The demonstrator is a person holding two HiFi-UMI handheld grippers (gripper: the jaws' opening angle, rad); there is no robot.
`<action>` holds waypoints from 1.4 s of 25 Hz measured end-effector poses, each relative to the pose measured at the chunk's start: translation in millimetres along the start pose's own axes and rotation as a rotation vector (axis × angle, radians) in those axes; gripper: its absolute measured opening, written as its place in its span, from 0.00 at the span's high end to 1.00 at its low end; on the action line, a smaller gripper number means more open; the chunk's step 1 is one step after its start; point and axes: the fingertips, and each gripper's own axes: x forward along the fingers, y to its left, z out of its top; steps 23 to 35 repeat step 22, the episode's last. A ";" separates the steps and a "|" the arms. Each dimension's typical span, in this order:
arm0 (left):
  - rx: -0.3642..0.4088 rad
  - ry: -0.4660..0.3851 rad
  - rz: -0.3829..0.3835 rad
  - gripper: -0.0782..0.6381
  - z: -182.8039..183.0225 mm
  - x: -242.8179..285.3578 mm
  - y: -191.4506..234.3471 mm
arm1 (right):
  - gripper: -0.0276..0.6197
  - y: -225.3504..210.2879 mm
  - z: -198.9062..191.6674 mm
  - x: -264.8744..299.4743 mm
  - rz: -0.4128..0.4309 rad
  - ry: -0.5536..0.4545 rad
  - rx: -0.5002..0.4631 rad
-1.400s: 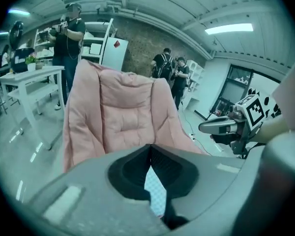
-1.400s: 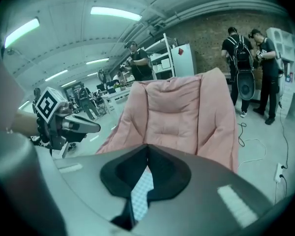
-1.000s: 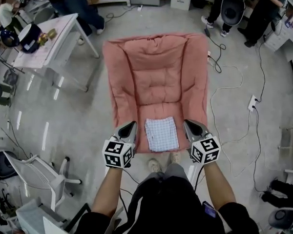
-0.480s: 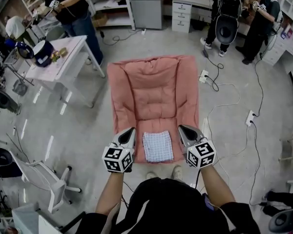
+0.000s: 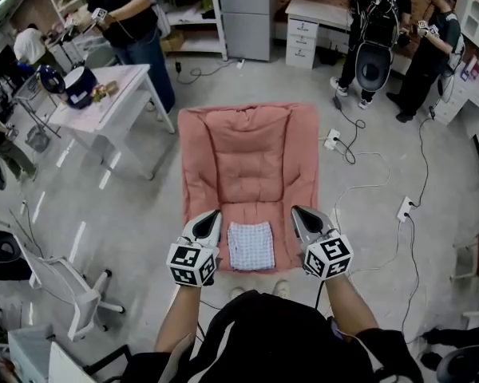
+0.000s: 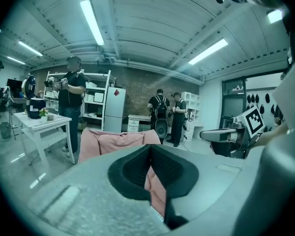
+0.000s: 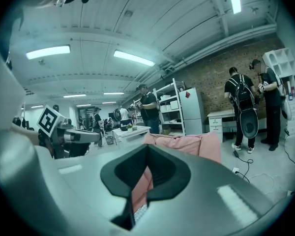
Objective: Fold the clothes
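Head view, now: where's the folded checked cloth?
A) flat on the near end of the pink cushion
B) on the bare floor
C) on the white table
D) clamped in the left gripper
A: the folded checked cloth lies on the near end of the pink cushion; the left gripper and right gripper are both shut, holding nothing.

Only a sliver of folded cloth [image 7: 140, 213] seen past right gripper [image 7: 147, 156]. Lower cushion [image 6: 118, 140] blocked by left gripper [image 6: 150, 154]. Can't identify small things [image 5: 104, 92] on table [image 5: 120, 94]. Body [image 5: 271, 341] cut at bottom edge.
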 end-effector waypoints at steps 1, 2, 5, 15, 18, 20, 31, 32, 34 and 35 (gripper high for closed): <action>0.003 -0.004 0.002 0.88 1.4 -0.1 -1.7 | 0.95 0.1 1.6 0.6 0.004 -0.002 -0.003; 0.005 -0.008 0.006 0.88 2.7 -0.4 -2.6 | 0.95 0.5 2.8 1.9 0.009 -0.005 -0.006; 0.007 -0.023 0.021 0.88 6.1 -1.6 -2.2 | 0.95 0.6 5.0 4.4 0.021 -0.009 -0.014; -0.009 -0.060 0.052 0.88 8.7 -4.9 5.7 | 0.95 -14.9 8.8 -4.6 -0.016 -0.040 -0.018; -0.011 -0.059 0.046 0.88 6.3 -3.1 2.9 | 0.95 -15.8 10.4 -7.8 -0.022 -0.048 -0.017; -0.011 -0.060 0.038 0.88 7.1 0.3 -0.3 | 0.95 -18.4 10.9 -8.7 -0.025 -0.049 -0.016; -0.011 -0.061 0.030 0.88 8.2 4.0 -3.6 | 0.95 -21.5 11.0 -9.2 -0.026 -0.049 -0.014; -0.011 -0.061 0.030 0.88 8.2 4.0 -3.6 | 0.95 -21.5 11.0 -9.2 -0.026 -0.049 -0.014; -0.011 -0.061 0.030 0.88 8.2 4.0 -3.6 | 0.95 -21.5 11.0 -9.2 -0.026 -0.049 -0.014; -0.011 -0.061 0.030 0.88 8.2 4.0 -3.6 | 0.95 -21.5 11.0 -9.2 -0.026 -0.049 -0.014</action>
